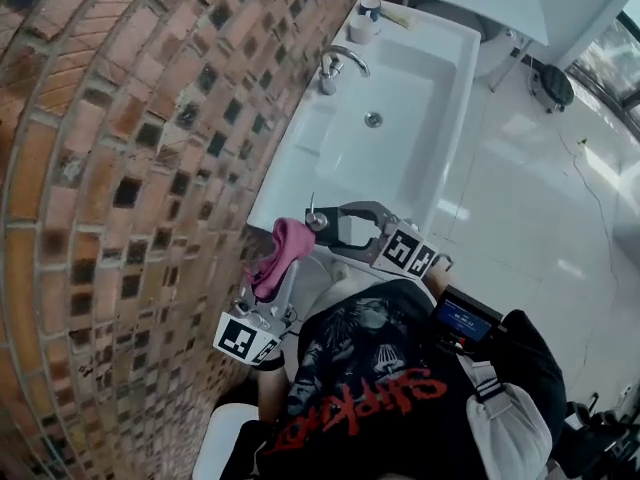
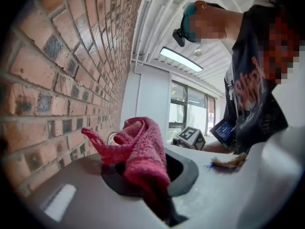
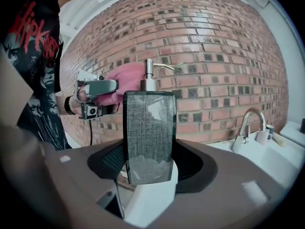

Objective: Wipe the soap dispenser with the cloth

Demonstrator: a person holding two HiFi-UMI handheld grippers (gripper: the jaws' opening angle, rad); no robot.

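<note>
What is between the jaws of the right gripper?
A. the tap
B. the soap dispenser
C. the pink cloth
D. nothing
B: the right gripper is closed on the grey soap dispenser, while the left gripper holds the cloth.

Brick wall [image 1: 120, 168], white sink [image 1: 400, 88], glossy floor [image 1: 540, 198]

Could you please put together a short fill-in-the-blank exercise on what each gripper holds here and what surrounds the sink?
1. The left gripper is shut on a pink ____.
2. The right gripper is shut on the dark soap ____, which stands upright with its pump on top.
3. The wall beside the white sink is made of ____.

Missing words: cloth; dispenser; brick.
</note>
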